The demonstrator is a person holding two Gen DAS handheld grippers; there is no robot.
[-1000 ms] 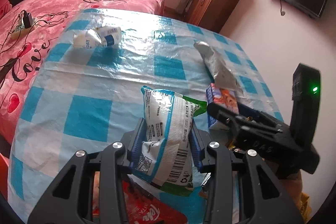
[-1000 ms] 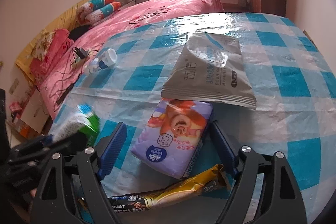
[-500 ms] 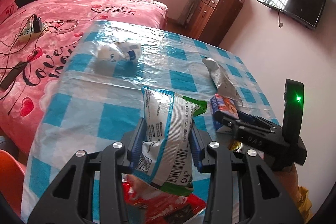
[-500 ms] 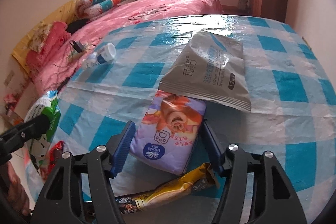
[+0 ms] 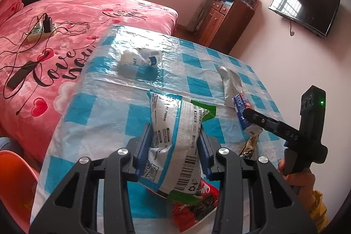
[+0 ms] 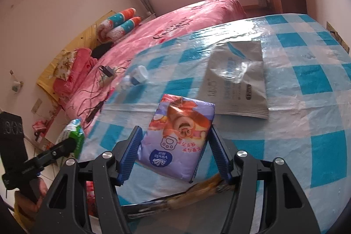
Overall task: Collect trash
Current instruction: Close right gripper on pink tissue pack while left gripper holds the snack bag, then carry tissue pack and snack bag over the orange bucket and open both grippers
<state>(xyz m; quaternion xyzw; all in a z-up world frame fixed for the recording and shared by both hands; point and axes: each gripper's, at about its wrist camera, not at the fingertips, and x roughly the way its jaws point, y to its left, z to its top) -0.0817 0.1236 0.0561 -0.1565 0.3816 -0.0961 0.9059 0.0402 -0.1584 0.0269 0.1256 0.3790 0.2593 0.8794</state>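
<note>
My left gripper (image 5: pixel 174 145) is shut on a white, blue and green snack bag (image 5: pixel 175 142) and holds it above the near edge of the checked table (image 5: pixel 98 115). My right gripper (image 6: pixel 175 150) is shut on a purple tissue pack (image 6: pixel 179 137), lifted off the table; the pack also shows in the left wrist view (image 5: pixel 243 111). A red wrapper (image 5: pixel 195 207) lies under the left gripper. A yellow sachet (image 6: pixel 193 192) lies under the right gripper. A grey pouch (image 6: pixel 239 82) and a crumpled white bottle (image 5: pixel 140 58) lie farther back.
A pink bed (image 5: pixel 54 36) with a power strip and cables borders the table's left side. A wooden cabinet (image 5: pixel 226 21) and a wall TV (image 5: pixel 305 6) stand behind. An orange chair (image 5: pixel 13 185) is at the lower left.
Both grippers have risen and drawn back from the table with their packs. The right jaws have closed onto the tissue pack and lifted it. The red wrapper and yellow sachet stay on the table.
</note>
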